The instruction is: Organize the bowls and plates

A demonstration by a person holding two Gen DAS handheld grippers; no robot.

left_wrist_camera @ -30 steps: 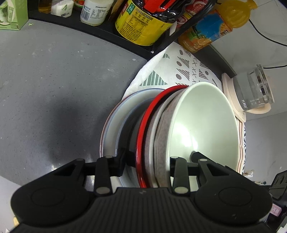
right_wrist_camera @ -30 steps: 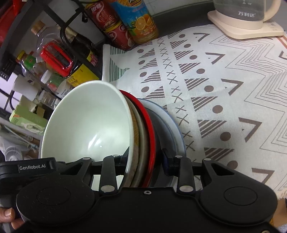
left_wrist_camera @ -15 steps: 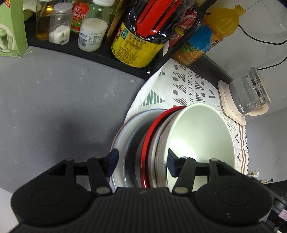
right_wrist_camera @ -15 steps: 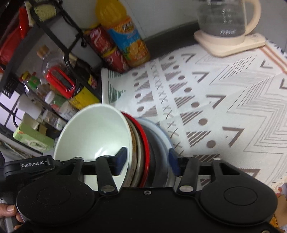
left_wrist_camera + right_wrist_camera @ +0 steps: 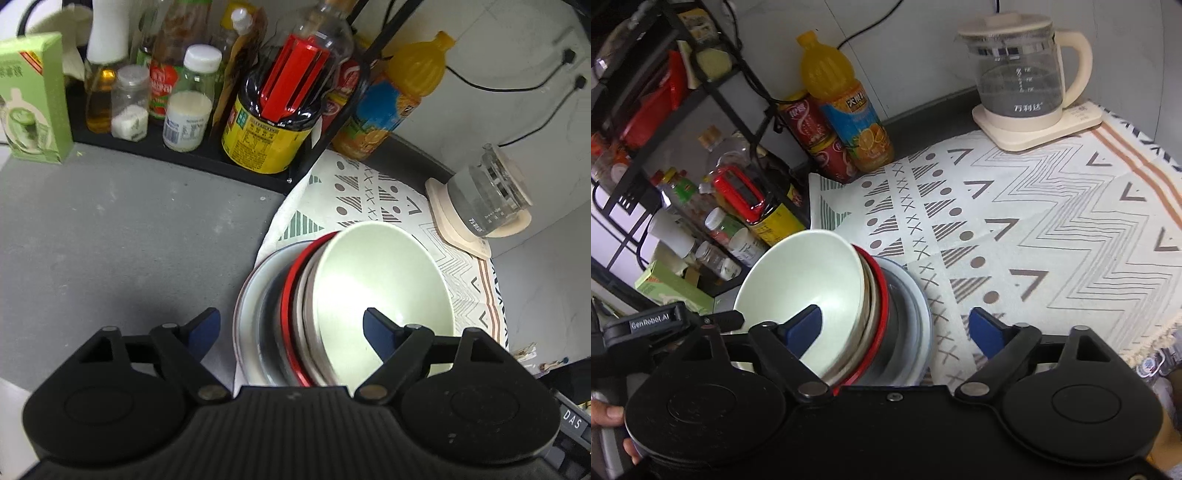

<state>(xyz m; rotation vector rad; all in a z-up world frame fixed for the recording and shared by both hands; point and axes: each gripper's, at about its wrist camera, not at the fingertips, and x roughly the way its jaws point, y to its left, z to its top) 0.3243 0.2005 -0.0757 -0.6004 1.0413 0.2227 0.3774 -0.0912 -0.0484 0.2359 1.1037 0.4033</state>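
Both of your tools had let go of the stack. A second earlier each one was clamped across the rims; in these views the left tool [image 5: 291, 330] and the right tool [image 5: 895, 330] stood with their jaws wide and opening further, blue pads clear of the crockery on both sides. Nothing was gripped. The stack merely sat in the gap between the pads of each tool, untouched.

The stack [image 5: 295, 314] itself: a pale green bowl [image 5: 380, 295] on top, nested into a grey bowl, then a red plate [image 5: 881, 306], then a dark dish, with a wide pale plate [image 5: 919, 314] at the bottom. It stood at the left edge of the patterned cloth [image 5: 1052, 221], near the cloth's back-left corner, just in front of the black condiment rack [image 5: 184, 155]. The grey worktop [image 5: 110, 240] lay bare to its left. The kettle [image 5: 1019, 70] was well apart, at the cloth's far right corner.

Both tools had also lifted away since the grip; the stack looked smaller and lower in each view.

My reading: you had set the stack down and released it, so this placement was likely done. It appeared steady, though the bowls sat slightly off-centre on the plates. No other loose plates or bowls showed in either view, so I could not tell what remained.
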